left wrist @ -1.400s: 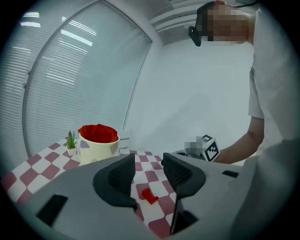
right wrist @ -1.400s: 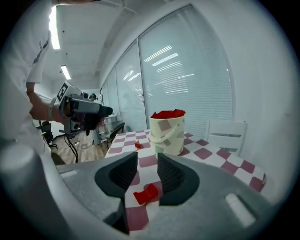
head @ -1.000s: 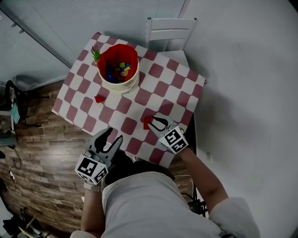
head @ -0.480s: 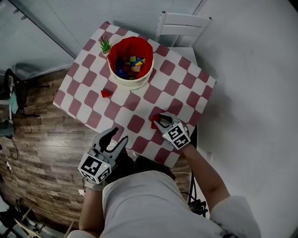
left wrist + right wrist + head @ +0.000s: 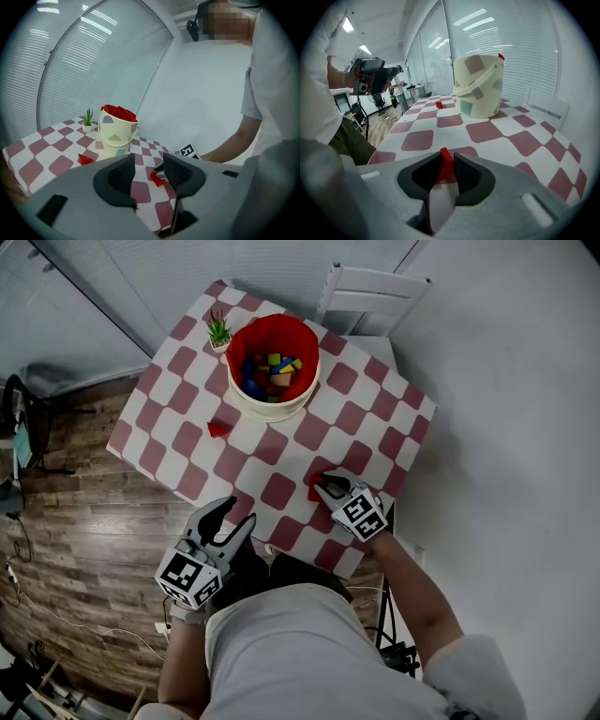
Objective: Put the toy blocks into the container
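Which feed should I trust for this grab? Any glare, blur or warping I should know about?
Right gripper view: the red block between the jaws reads clearly, though the near jaw bodies are soft and the corners go black. Left gripper view: straight edges bow into arcs, the bucket is clear, and there is no glare. Head view: evenly lit but soft, with the table skewed.

Wood-plank floor (image 5: 75, 512), matt checked tabletop (image 5: 281, 491), smooth plastic bucket (image 5: 480, 89), matt red block (image 5: 445, 158) & matt grey plastic right gripper (image 5: 325, 487)
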